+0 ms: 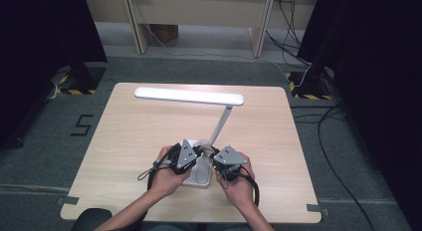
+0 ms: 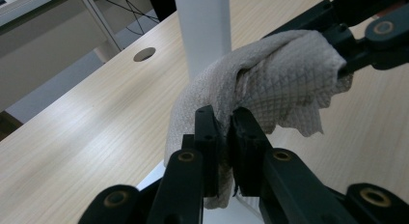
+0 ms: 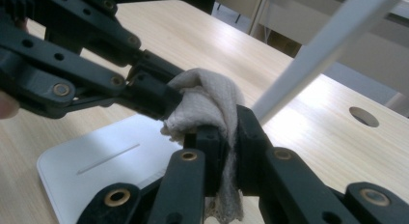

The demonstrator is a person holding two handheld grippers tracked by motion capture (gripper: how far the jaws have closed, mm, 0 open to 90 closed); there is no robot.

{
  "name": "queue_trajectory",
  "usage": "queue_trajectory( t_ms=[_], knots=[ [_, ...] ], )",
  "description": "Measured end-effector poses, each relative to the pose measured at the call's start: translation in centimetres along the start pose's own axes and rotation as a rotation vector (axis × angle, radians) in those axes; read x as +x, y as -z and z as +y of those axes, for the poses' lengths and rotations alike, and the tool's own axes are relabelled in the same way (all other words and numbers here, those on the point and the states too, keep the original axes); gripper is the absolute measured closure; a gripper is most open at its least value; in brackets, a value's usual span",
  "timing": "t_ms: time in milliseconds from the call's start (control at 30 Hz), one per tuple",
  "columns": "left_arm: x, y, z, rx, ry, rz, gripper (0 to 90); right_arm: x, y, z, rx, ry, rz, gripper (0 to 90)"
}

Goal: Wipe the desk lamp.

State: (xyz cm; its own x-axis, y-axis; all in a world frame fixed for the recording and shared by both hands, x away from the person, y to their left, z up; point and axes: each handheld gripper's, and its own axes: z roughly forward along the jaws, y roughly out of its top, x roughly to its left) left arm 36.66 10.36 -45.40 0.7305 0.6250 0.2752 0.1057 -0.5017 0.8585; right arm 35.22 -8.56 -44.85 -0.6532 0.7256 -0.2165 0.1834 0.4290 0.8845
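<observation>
A white desk lamp stands on the wooden table, with its flat base near the front edge, a slanted stem and a long head. A beige waffle-textured cloth is stretched between both grippers close to the stem. My left gripper is shut on one end of the cloth. My right gripper is shut on the other end of the cloth, just over the lamp base. In the high view both hands hold the left gripper and right gripper tip to tip.
A round cable hole lies in the tabletop beyond the stem. Behind the table stands a light wooden desk. Cables trail over the floor at the right, and dark curtains flank both sides.
</observation>
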Motion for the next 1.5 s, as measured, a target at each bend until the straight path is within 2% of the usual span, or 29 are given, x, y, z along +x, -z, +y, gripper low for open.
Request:
queue_trajectory(
  t_ms=[233, 333, 467, 600, 733, 800, 967, 1200, 1333, 1500],
  knots=[
    [-0.6, 0.0, 0.1, -0.025, 0.011, -0.041, 74.5, -1.1, 1.3, -0.2, -0.030, -0.046, -0.016, 84.1],
    [-0.7, 0.2, 0.3, -0.034, 0.004, -0.053, 71.0, -1.5, 1.8, -0.2, -0.043, -0.049, -0.029, 84.1],
    [-0.8, 0.6, 0.3, -0.052, 0.001, -0.062, 66.0, -2.3, 2.7, -0.2, -0.058, -0.066, -0.047, 84.2],
    [-0.5, 1.0, -0.3, -0.057, 0.011, -0.046, 61.9, -3.3, 3.6, -0.3, -0.062, -0.079, -0.080, 84.2],
    [0.2, 1.2, -1.9, -0.021, 0.040, -0.022, 62.2, -4.5, 4.2, -0.2, -0.074, -0.097, -0.122, 84.2],
    [0.7, 1.3, -2.8, 0.018, 0.049, -0.013, 63.7, -5.2, 4.4, 0.1, -0.083, -0.093, -0.145, 84.1],
    [1.6, 0.9, -4.9, 0.102, 0.107, -0.011, 66.3, -6.5, 4.7, 1.7, -0.126, -0.091, -0.190, 84.1],
    [1.7, 0.5, -6.5, 0.127, 0.138, -0.027, 64.4, -7.9, 5.3, 5.0, -0.212, -0.082, -0.241, 83.9],
    [1.7, 0.5, -6.7, 0.135, 0.134, -0.026, 64.3, -8.1, 5.6, 6.5, -0.259, -0.067, -0.252, 83.8],
    [1.9, 0.1, -7.0, 0.128, 0.172, -0.017, 59.8, -7.7, 6.1, 7.5, -0.296, -0.052, -0.257, 83.7]
  ],
)
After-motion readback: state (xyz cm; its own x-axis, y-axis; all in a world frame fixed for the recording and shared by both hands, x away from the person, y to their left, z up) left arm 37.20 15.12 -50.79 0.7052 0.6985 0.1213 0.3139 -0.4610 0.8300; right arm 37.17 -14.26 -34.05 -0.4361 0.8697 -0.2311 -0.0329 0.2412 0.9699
